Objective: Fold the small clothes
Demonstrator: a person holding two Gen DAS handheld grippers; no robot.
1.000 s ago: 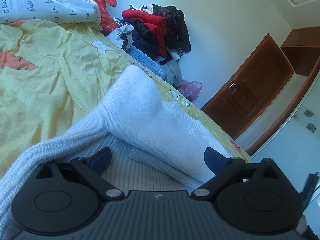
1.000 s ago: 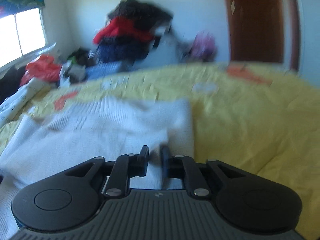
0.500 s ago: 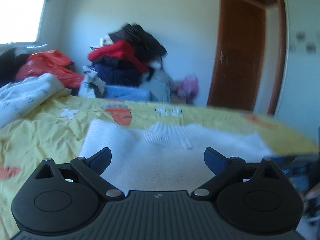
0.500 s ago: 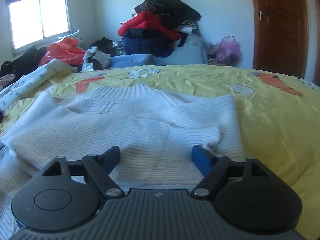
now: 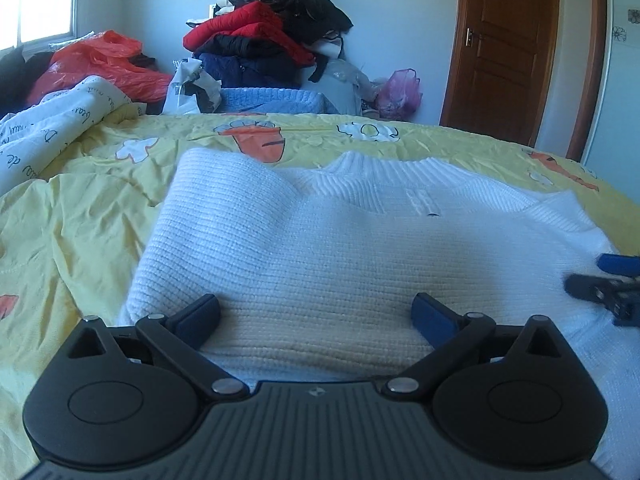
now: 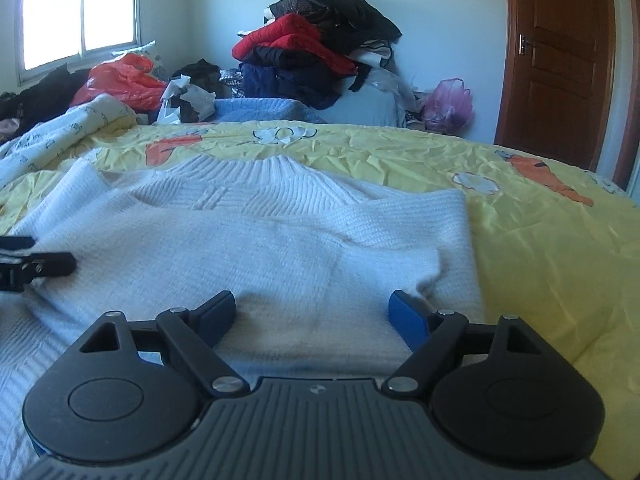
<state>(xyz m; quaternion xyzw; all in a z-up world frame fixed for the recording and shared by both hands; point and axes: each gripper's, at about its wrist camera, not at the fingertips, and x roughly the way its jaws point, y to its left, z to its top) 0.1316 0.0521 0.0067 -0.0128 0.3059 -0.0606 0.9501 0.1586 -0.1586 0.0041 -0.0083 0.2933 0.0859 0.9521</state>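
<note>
White knit sweater [image 5: 320, 240] lies on yellow bedsheet [image 5: 80, 216], both sleeves folded in over body, collar toward far clothes pile [image 5: 272, 36]. Left gripper [image 5: 316, 314] jaws apart, nothing clamped, over sweater hem. Right gripper [image 6: 312, 310] jaws just opened wide, sweater below, not gripped.

Both grippers: black ribbed housing, round hubs, silver screws, blue-padded jaws.
</note>
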